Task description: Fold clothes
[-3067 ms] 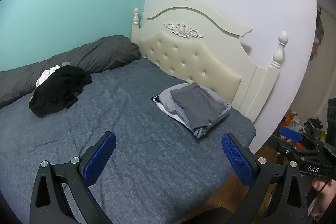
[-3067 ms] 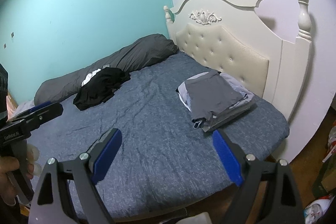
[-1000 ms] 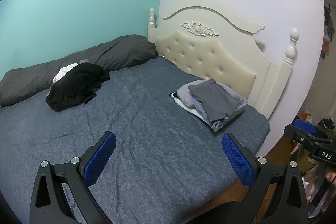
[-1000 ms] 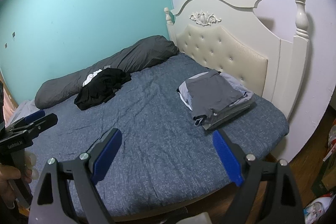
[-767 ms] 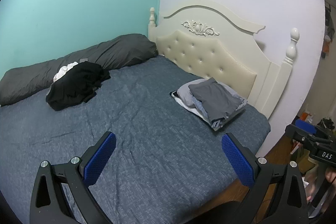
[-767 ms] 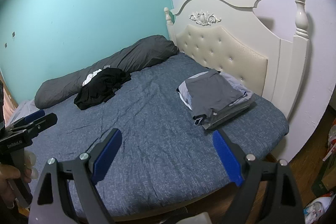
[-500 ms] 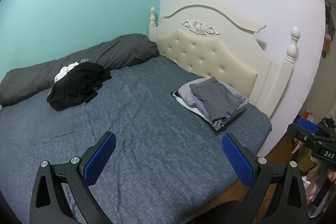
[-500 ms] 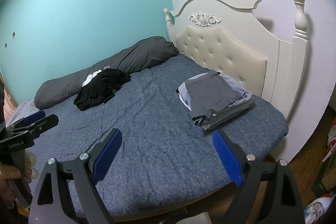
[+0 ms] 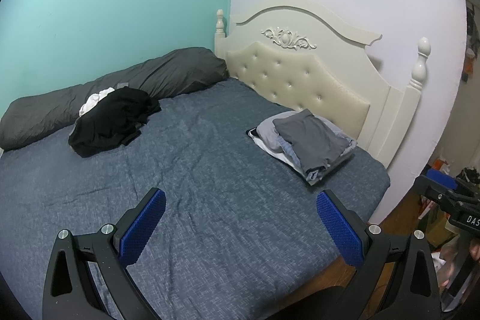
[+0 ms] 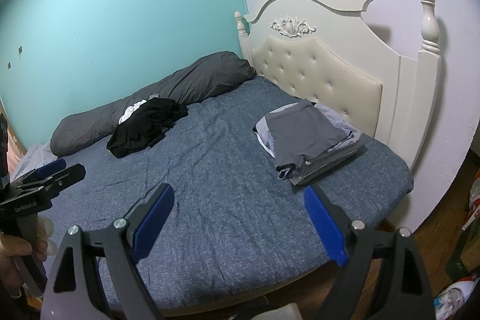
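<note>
Both grippers are held above the near edge of the bed (image 9: 210,170), and nothing is gripped by either. The left gripper (image 9: 240,218) is seen with its blue-padded fingers (image 9: 144,227) spread wide and empty; the right gripper (image 10: 240,218) is likewise held fully apart, with only the blue bedsheet visible between its fingers (image 10: 153,218).

Two groups of clothing are found on the bed. A heap of black clothes (image 9: 111,119) is left crumpled at the far side, lying against a long dark grey pillow (image 9: 126,89), with a scrap of white fabric (image 9: 96,102) showing at its upper edge. A stack of folded garments (image 9: 306,137), grey on top with paler blue and white layers beneath, is set near the cream headboard (image 9: 300,80), well apart from the heap.

The black heap is judged to be what remains to be folded. It is expected to be light, limp and shapeless, so that it will sag and drape when lifted and will offer no stiff edge. Separate garments cannot be told apart in the bundle. A hold would best be taken on a hem, collar or shoulder seam, with one gripper at each side, so that the cloth can be shaken out and laid flat on the open sheet between heap and stack. Some care is called for, since a neighbouring garment may be dragged along with the first.
</note>
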Available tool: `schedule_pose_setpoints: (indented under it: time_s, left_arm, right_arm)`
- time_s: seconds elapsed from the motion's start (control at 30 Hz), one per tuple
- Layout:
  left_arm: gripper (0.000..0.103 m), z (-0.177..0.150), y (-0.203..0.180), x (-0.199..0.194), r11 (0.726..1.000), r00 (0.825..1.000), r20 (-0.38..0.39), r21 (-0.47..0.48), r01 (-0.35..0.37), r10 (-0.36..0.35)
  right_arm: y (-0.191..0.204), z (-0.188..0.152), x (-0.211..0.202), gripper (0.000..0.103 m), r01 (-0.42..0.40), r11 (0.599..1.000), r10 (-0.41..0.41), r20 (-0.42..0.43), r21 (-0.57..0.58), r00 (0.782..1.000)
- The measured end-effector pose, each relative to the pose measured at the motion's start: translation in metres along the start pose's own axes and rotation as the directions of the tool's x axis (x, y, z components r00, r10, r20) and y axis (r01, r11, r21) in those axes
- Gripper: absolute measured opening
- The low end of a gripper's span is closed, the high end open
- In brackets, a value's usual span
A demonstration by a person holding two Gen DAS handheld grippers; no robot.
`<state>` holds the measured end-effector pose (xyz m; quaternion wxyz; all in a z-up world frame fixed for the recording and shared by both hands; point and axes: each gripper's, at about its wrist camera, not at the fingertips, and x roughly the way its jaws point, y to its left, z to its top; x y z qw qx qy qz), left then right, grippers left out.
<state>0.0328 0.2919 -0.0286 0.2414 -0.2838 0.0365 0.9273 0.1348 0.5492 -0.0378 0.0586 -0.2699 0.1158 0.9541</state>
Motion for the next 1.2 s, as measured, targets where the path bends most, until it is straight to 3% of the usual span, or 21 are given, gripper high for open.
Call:
schedule_pose_setpoints:
  time_s: [1.2]
  left_arm:
    - [0.103,-0.0026,0.0040,0.0043,1.000,1.000,-0.011,-0.017,0.005,-0.005]
  right_arm:
    - [-0.0054,0.0017,0.0037,0.089,0.003,1.000,-0.002,-0.006,0.012,1.000]
